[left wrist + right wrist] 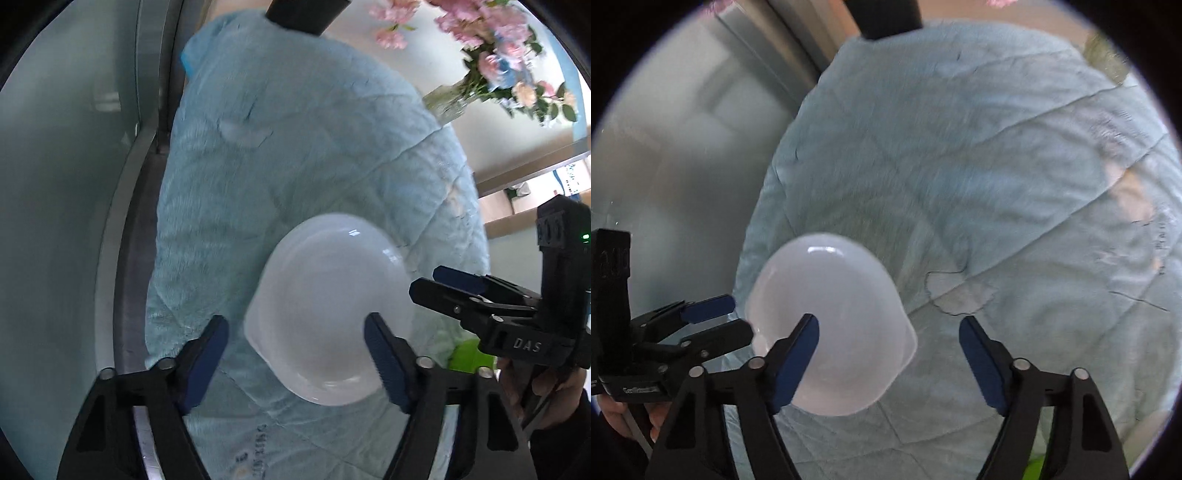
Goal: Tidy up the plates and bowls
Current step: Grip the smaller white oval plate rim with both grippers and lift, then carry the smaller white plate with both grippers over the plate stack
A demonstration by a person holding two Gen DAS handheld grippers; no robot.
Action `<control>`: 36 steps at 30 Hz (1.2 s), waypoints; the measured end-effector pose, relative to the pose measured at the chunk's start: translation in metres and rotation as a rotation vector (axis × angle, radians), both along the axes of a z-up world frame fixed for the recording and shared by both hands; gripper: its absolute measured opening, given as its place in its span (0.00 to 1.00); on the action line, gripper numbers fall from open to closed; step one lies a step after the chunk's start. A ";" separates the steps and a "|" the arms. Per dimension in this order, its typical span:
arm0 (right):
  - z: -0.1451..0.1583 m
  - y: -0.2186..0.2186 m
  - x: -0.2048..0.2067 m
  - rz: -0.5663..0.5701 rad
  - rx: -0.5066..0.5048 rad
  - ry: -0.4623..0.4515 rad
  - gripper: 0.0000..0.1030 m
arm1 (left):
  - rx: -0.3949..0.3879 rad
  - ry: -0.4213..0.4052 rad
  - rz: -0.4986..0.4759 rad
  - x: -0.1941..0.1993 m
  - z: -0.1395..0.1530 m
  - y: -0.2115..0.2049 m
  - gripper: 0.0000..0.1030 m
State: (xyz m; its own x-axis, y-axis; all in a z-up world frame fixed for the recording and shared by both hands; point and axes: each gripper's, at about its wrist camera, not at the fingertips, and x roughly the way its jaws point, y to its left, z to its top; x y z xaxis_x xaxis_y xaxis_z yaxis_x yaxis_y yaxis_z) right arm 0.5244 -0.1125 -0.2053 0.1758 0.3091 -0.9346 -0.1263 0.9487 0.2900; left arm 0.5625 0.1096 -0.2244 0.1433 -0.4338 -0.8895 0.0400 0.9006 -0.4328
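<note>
A white bowl [328, 314] stands upright on a pale blue quilted cloth [295, 166]. My left gripper [295, 354] hangs over the bowl's left side, open. Its right finger [384, 354] shows in front of the bowl's inside and its left finger is outside the wall. In the right wrist view the same bowl [831, 325] sits low and left. My right gripper [890, 350] is open astride its right wall, with one finger [801, 350] over the inside. Each gripper shows in the other's view: the right gripper [428, 282] by the right rim, the left gripper [737, 317] by the left rim.
A glass vase [447, 99] of pink flowers [491, 66] stands at the cloth's far right corner. A frosted glass panel [55, 221] and a metal table edge [125, 295] run along the left. A green object [469, 354] lies near the right. A hand [546, 391] holds the right gripper.
</note>
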 end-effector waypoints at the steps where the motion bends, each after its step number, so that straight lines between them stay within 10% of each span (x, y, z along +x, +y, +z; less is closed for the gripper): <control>1: -0.005 0.003 0.001 0.007 0.004 0.007 0.68 | 0.001 0.006 -0.002 0.000 -0.005 0.000 0.63; 12: -0.030 0.006 0.006 -0.020 -0.004 0.049 0.20 | 0.065 -0.033 -0.013 -0.005 -0.027 0.001 0.13; 24: -0.012 0.009 -0.014 -0.035 0.018 0.016 0.12 | 0.054 -0.050 0.025 -0.008 -0.010 0.015 0.11; 36: 0.054 -0.040 -0.064 -0.154 0.131 -0.046 0.12 | 0.084 -0.159 -0.015 -0.051 0.080 -0.006 0.11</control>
